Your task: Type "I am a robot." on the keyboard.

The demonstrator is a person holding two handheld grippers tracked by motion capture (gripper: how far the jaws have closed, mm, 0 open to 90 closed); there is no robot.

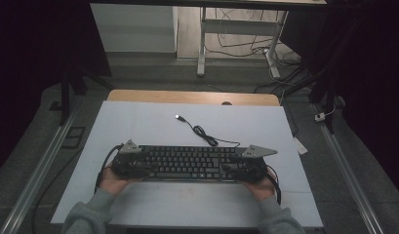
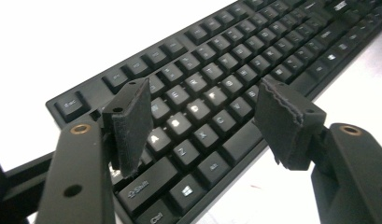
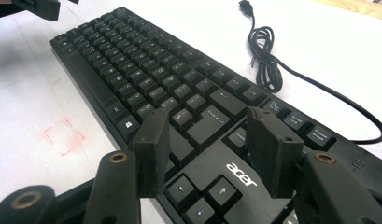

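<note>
A black Acer keyboard point(image 1: 187, 163) lies across the white mat point(image 1: 187, 126), near its front. Its cable point(image 1: 209, 136) coils behind it and ends in a USB plug point(image 1: 178, 117) lying loose on the mat. My left gripper point(image 1: 126, 163) is at the keyboard's left end. In the left gripper view it point(image 2: 202, 121) is open, its pads point(image 2: 132, 121) apart above the letter keys point(image 2: 193, 112) with nothing pressed between them. My right gripper point(image 1: 246, 168) is at the right end. It point(image 3: 205, 140) is open over the Enter and arrow keys point(image 3: 212, 123), the pads clear of the keyboard point(image 3: 146, 70).
A faint red square mark point(image 3: 62, 135) is drawn on the mat in front of the keyboard. The wooden table edge point(image 1: 192, 96) shows behind the mat. Beyond it stand a desk leg point(image 1: 202, 44) and floor cables point(image 1: 246, 46). Metal rails point(image 1: 36, 175) run along both sides.
</note>
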